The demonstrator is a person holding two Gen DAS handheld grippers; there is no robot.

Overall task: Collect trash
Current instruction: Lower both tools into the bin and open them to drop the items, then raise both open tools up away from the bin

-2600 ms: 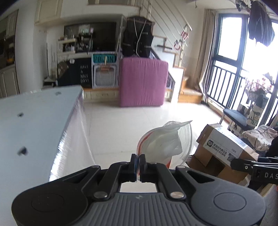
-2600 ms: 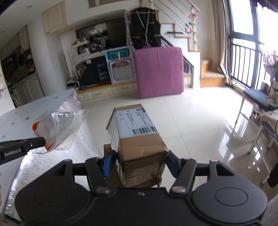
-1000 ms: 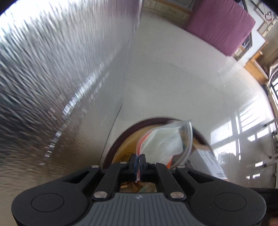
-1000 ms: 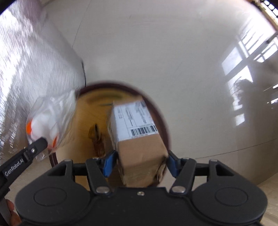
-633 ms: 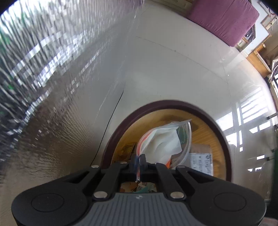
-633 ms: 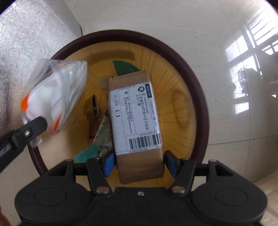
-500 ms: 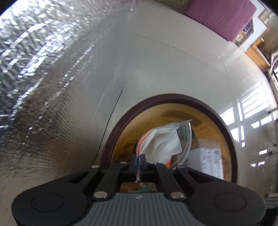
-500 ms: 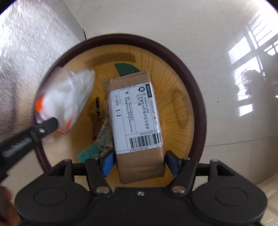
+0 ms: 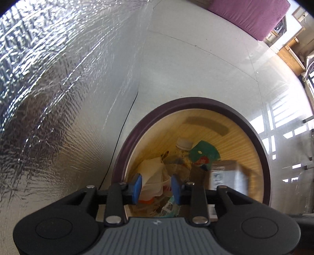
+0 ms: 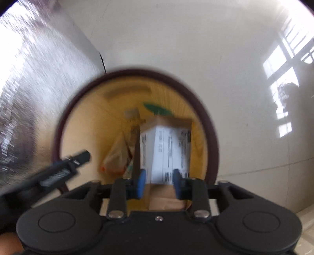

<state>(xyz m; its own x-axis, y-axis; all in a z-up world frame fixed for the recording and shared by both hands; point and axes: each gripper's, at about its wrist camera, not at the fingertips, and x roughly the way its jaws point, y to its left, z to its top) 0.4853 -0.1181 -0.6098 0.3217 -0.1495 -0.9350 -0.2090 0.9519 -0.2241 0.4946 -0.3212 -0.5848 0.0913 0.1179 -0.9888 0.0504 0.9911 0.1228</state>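
Note:
A round trash bin (image 9: 255,135) with a dark rim and yellow inside stands on the floor below both grippers. My left gripper (image 9: 156,188) is open and empty above it. The clear plastic bag (image 9: 151,176) with white contents lies inside the bin among other trash. My right gripper (image 10: 159,186) is open above the bin (image 10: 212,125). The cardboard box (image 10: 166,149) with a white label is below its fingers, inside the bin, blurred. The box also shows in the left wrist view (image 9: 227,176). The left gripper shows in the right wrist view (image 10: 64,164).
A foil-covered table side (image 9: 49,88) rises left of the bin. Glossy white floor tiles (image 9: 196,68) surround it. A plastic bottle (image 9: 182,149) and a green wrapper (image 9: 204,155) lie in the bin. A purple mattress (image 9: 249,13) stands far back.
Both grippers have opened. The plastic bag has dropped from the left gripper into the bin, and the cardboard box has left the right gripper and fallen into the bin.

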